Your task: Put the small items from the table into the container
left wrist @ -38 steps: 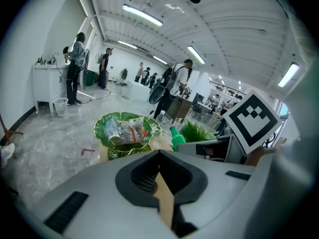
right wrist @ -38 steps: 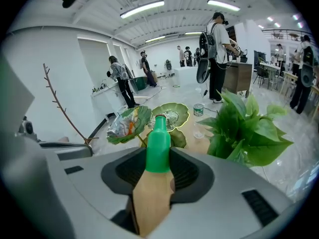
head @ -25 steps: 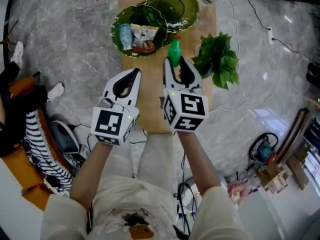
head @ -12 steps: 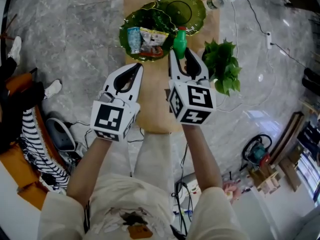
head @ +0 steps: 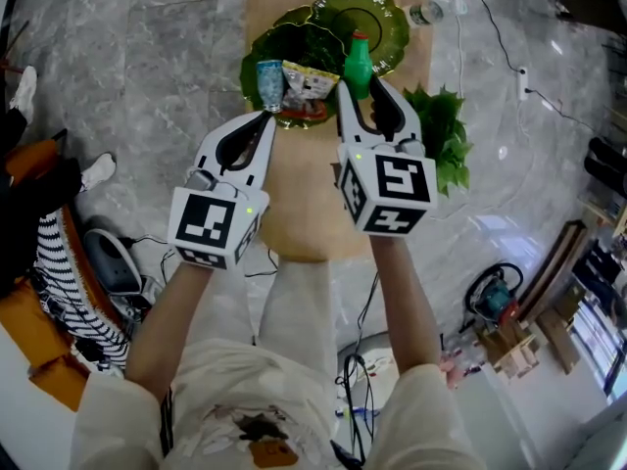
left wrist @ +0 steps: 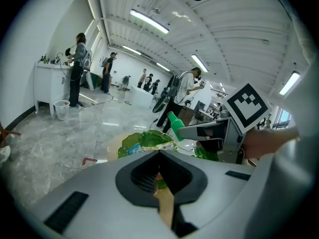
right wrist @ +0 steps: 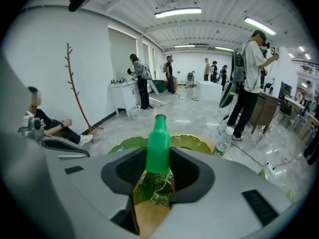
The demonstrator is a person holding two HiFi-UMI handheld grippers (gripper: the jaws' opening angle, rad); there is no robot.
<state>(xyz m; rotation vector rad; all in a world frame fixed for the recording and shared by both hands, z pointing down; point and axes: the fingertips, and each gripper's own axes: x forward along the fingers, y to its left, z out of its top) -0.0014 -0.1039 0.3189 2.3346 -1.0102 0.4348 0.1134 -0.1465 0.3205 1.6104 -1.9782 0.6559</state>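
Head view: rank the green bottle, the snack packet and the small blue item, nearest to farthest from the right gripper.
1. Green bottle: gripped between the jaws of the right gripper.
2. Snack packet: to its left, in the near green dish.
3. Small blue item: farther left in that dish.

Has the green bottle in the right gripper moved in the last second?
Yes. The green bottle, shut in the right gripper, went forward: from beside the plant to over the near rim of the far bowl.

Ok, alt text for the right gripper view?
A green bottle stands upright, gripped between the right tongs, in front of a green dish. People stand in the background.
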